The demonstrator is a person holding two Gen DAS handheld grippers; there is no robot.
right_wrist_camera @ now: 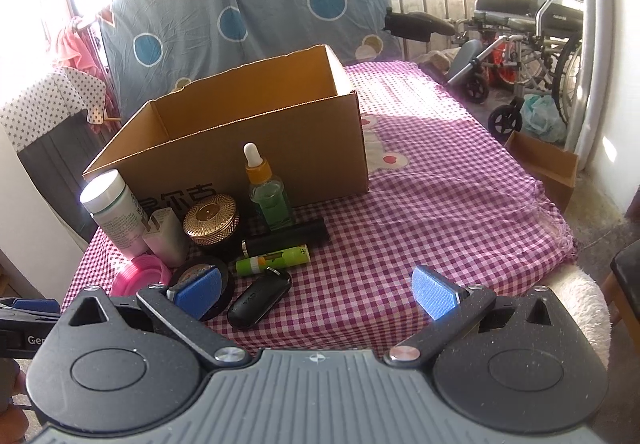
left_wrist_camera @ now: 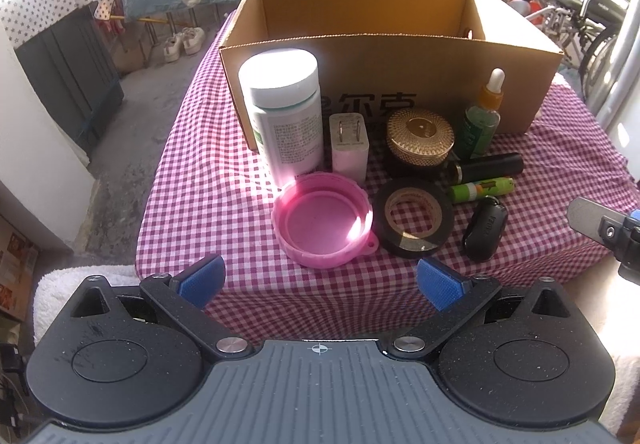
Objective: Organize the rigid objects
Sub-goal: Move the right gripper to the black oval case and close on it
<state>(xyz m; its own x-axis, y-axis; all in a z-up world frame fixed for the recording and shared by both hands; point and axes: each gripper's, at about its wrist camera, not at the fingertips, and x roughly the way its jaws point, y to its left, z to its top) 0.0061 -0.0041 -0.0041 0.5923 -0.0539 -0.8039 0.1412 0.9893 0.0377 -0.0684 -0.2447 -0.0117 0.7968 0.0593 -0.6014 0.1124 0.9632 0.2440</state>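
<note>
Rigid objects, among them a white bottle (left_wrist_camera: 282, 115), pink lid (left_wrist_camera: 323, 219) and tape roll (left_wrist_camera: 414, 217), are sitting at twelve o'clock before the cardboard box (left_wrist_camera: 384, 43), both claws, left claw (left_wrist_camera: 320, 282) and right claw (right_wrist_camera: 316, 292), gaping wide and empty, risking toppling the upright dropper bottle (left_wrist_camera: 482, 119).

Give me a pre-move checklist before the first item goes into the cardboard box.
1. Left gripper open, holding nothing: ok.
2. Right gripper open, holding nothing: ok.
3. Cardboard box open at top: ok.
4. Box floor free of things: cannot tell, hidden by the front wall.
5. Pink lid and tape roll nearest the left gripper, unobstructed: ok.
6. Dropper bottle standing upright: ok.
</note>
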